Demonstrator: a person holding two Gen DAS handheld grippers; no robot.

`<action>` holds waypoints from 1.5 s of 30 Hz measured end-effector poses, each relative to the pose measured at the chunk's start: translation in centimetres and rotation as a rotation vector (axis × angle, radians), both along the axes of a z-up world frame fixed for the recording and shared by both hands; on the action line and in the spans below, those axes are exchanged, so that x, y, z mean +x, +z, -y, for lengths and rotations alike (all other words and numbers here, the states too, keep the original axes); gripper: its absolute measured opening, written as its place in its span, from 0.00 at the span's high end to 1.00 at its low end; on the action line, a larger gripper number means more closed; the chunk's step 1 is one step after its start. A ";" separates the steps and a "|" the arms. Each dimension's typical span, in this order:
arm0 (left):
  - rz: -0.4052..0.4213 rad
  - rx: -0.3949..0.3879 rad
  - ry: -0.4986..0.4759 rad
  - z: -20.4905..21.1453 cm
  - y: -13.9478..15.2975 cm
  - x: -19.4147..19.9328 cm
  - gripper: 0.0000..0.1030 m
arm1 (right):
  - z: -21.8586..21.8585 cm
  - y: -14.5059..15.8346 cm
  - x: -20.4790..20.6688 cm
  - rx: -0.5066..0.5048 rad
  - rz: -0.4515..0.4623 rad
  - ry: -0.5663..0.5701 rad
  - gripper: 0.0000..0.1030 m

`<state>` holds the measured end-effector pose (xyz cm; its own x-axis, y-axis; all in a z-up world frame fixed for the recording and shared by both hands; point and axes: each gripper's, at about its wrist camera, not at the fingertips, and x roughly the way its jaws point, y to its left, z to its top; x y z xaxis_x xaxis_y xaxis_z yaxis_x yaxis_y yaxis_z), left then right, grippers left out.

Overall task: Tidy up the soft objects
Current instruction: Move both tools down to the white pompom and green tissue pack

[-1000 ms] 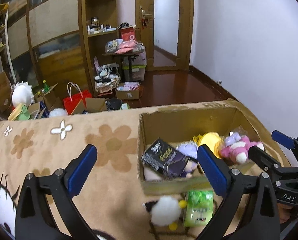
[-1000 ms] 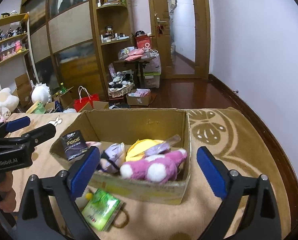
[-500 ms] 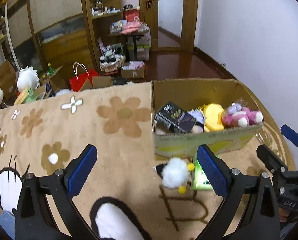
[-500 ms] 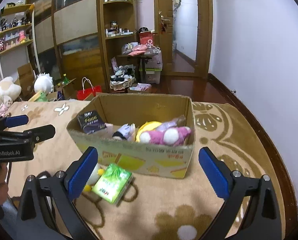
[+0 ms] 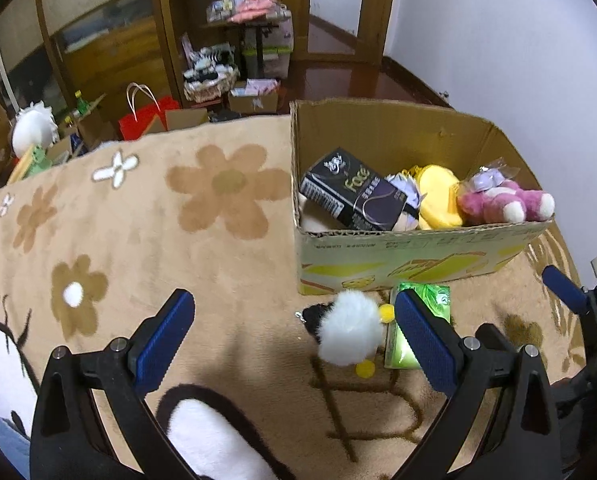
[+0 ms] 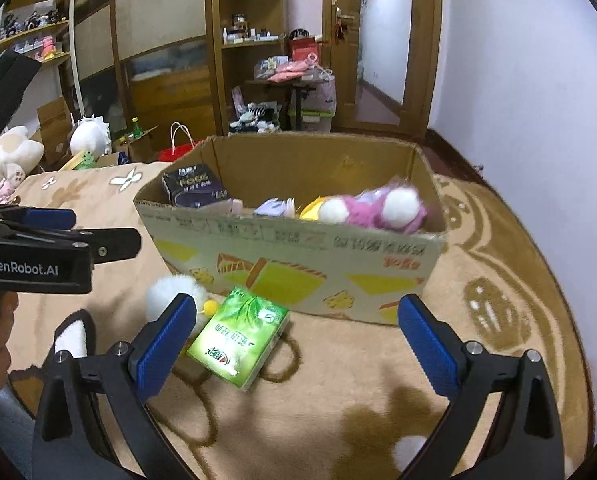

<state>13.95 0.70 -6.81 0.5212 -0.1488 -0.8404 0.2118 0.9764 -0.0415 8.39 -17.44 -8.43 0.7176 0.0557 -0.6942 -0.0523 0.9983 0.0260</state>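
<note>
While you held both grippers' fingers spread wide and empty, the left gripper hovered near the white fluffy toy and green tissue pack, lying just before the cardboard box on the blanket.

Plain white wall at three o'clock; tall brown wooden shelving unit and open wooden door at twelve; dark polished wooden floor beyond.
</note>
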 end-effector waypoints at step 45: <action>-0.331 0.043 -0.009 2.7 -9.8 4.8 0.07 | -3.4 -7.6 3.8 0.006 -0.185 0.034 0.00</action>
<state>18.77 -1.97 -16.65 0.2173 -0.1132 -0.9695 0.2027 0.9768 -0.0686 12.20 -14.07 -16.07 0.5750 0.0826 -0.8140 -0.0798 0.9958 0.0446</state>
